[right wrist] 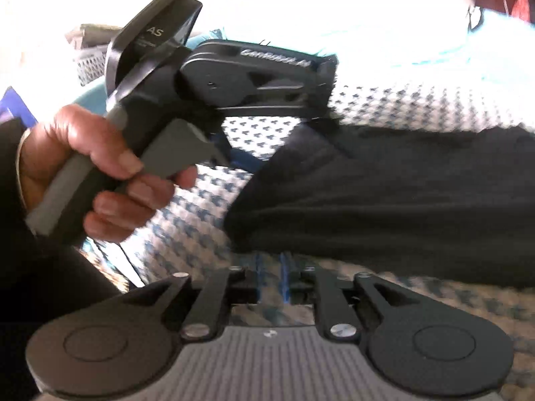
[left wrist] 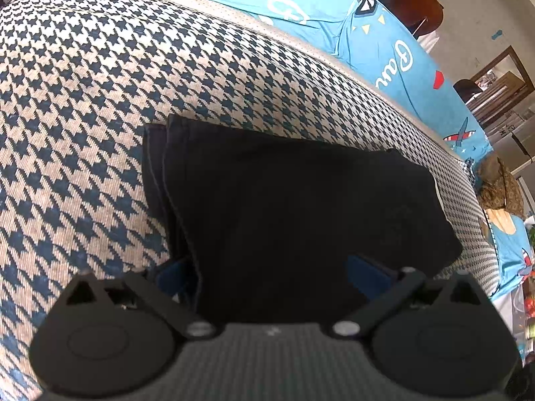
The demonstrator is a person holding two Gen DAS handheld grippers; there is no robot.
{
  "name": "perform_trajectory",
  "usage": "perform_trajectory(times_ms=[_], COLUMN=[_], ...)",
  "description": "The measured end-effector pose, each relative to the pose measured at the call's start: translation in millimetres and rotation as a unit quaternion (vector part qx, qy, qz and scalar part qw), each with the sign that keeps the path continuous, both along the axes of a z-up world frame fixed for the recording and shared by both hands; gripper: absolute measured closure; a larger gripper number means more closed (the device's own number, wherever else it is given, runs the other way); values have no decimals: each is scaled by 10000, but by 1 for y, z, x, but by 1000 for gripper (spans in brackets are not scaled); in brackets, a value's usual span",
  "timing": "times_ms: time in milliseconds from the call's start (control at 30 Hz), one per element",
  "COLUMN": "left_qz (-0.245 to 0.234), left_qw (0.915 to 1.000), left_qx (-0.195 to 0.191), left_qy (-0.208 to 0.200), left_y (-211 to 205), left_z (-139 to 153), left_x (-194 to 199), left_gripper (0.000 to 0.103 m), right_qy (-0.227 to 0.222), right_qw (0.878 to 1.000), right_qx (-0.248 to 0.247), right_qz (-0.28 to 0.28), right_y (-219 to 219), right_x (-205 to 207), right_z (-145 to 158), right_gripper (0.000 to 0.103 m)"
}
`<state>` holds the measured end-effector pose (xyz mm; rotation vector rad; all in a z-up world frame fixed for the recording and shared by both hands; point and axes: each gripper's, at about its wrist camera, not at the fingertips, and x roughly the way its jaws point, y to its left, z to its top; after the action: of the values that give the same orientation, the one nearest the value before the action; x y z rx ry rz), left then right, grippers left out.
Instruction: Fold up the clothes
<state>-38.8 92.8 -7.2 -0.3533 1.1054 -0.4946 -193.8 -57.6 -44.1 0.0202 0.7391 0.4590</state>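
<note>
My left gripper (left wrist: 271,267) gapes wide around the folded black cloth garment (left wrist: 301,207) on the houndstooth blanket (left wrist: 100,100); my right gripper (right wrist: 271,274), just ahead of the garment's edge, is barely parted, holding nothing.

Likely home, printed bedsheet (left wrist: 384,50), houndstooth blanket (left wrist: 100,83)

Left wrist view: evenly daylit and mostly sharp; strong fisheye curvature bends the houndstooth cover (left wrist: 100,100) and turquoise sheet (left wrist: 384,43) toward the rim, and the corners vignette to black. The folded black garment (left wrist: 301,217) reads as near-featureless shadow. Right wrist view: heavily overexposed along the top, the bright background washing the pattern to white; motion blur softens the whole picture, including the hand (right wrist: 83,160) and the dark cloth's edges.
</note>
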Motion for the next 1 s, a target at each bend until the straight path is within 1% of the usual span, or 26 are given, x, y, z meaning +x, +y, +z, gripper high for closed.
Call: perform_trajectory(times_ms=[67,100,133,200,300,367,400,433,533,600,633,700,767,800,833,867,900,967,1000], left_qz=[43,64,76,57,22,10,5,5,1,-22,-36,-59,-77,-83,-83,-71,-49,34,73], left_qw=[10000,10000,10000,10000,9999,9999,9999,9999,9999,9998,9998,9998,9997,9997,9997,9998,9998,9999,9999], left_qx=[-23,-35,-33,33,135,157,161,154,145,172,188,202,204,200,192,175,155,106,84], left_qy=[24,36,42,26,-13,-28,-32,-33,-39,-51,-59,-72,-82,-86,-87,-82,-72,-29,-12], left_y=[5,8,10,9,5,3,3,3,5,5,5,1,-5,-7,-8,-8,-7,-6,-5], left_z=[0,1,1,1,1,1,1,1,1,0,0,-1,-2,-2,-2,-2,-2,-1,0], left_x=[-1,-2,-2,-3,-5,-5,-5,-5,-6,-7,-7,-5,-3,-3,-2,-2,-2,-1,0], left_gripper=[0,0,0,0,0,0,0,0,0,0,0,0,0,0,0,0,0,0,0], right_qy=[-147,-88,59,454,760,959,1057,1125,1329,1428,1451,1444,1388,1353,1355,1357,1398,1487,1487], right_qw=[9996,9998,9997,9960,9888,9818,9774,9733,9558,9438,9392,9336,9336,9359,9366,9372,9346,9308,9326], right_qx=[-205,-151,35,580,987,1306,1492,1648,2191,2496,2593,2698,2672,2589,2519,2449,2482,2544,2496], right_qz=[-101,-136,-231,-499,-818,-994,-1063,-1137,-1444,-1631,-1724,-1864,-1943,-1966,-2023,-2081,-2128,-2162,-2141], right_y=[-2,-6,-9,-26,-35,-42,-45,-48,-58,-64,-64,-68,-65,-64,-64,-64,-66,-69,-69], right_x=[4,4,4,7,20,28,31,32,35,35,37,37,38,38,38,38,38,36,34], right_z=[-1,-1,-2,-5,-11,-15,-17,-18,-22,-20,-22,-19,-17,-16,-18,-20,-21,-21,-19], right_gripper=[83,83,83,83,82,80,74,71,68,68,68,68,69,77,90,94,99,99,99])
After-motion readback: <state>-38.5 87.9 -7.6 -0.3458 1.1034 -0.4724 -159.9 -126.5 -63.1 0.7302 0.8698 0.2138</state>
